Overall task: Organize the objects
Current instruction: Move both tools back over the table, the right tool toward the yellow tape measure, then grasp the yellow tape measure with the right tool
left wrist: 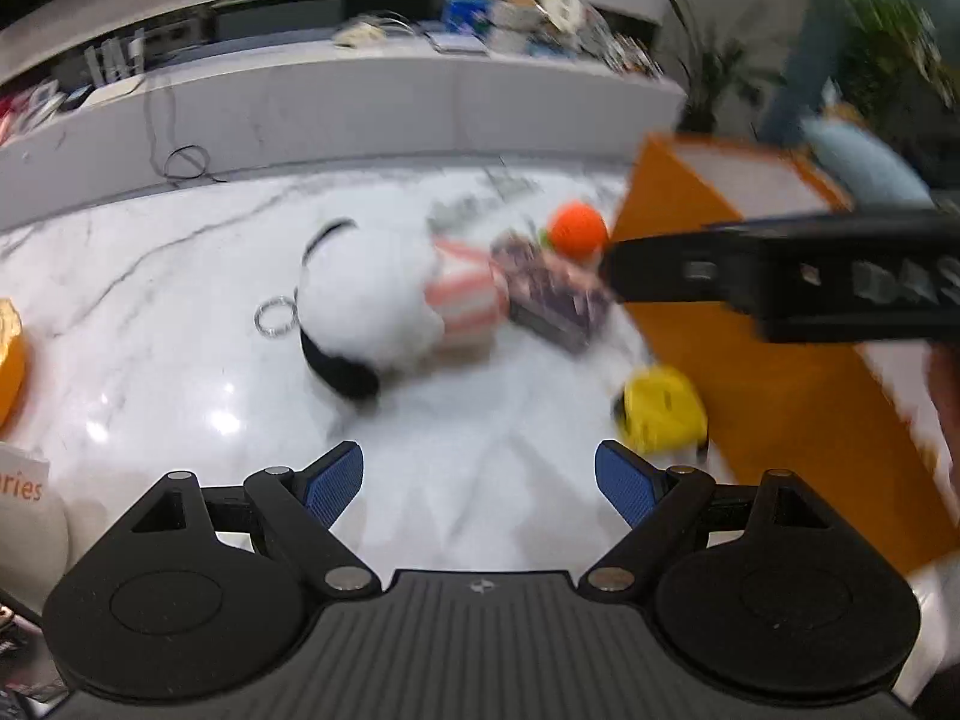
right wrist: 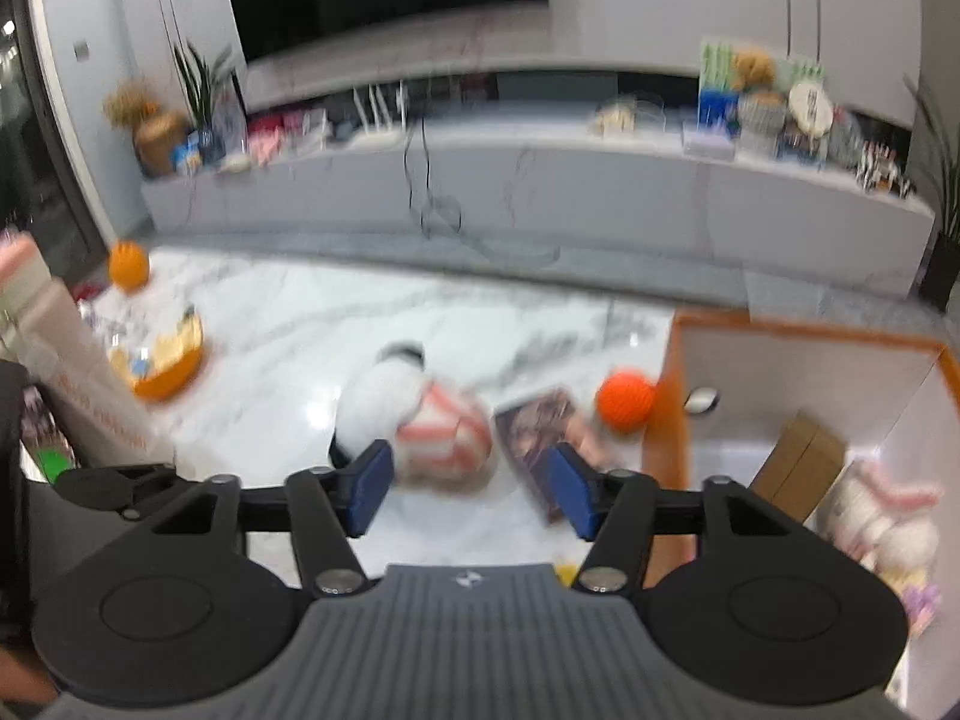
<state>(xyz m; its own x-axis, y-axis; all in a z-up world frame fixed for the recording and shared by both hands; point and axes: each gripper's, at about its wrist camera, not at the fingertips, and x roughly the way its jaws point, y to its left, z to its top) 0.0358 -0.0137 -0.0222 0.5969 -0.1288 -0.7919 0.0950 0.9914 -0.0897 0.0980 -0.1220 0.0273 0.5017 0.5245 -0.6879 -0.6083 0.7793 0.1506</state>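
Observation:
A white plush toy (left wrist: pixel 366 306) with black ears, a striped red and white body and a key ring lies on the marble table (left wrist: pixel 180 276). Beside it are a dark booklet (left wrist: pixel 555 294), an orange ball (left wrist: pixel 577 229) and a yellow object (left wrist: pixel 660 414) against an orange box (left wrist: pixel 774 396). My left gripper (left wrist: pixel 480 483) stands open above bare table, short of the toy. The right gripper's black body (left wrist: pixel 780 276) reaches in from the right. In the right wrist view my right gripper (right wrist: pixel 471 492) is open, hovering over the plush toy (right wrist: pixel 420 420) and booklet (right wrist: pixel 540 426), nothing between its pads. The ball (right wrist: pixel 625 400) touches the box (right wrist: pixel 666 396).
The orange box holds a pink-eared plush (right wrist: pixel 888 516), a brown carton (right wrist: pixel 798 468) and a small white item (right wrist: pixel 701 401). An orange bowl (right wrist: pixel 168 369) and a small pumpkin (right wrist: pixel 128 264) sit at the table's left. A cluttered grey shelf (right wrist: pixel 540 180) runs behind.

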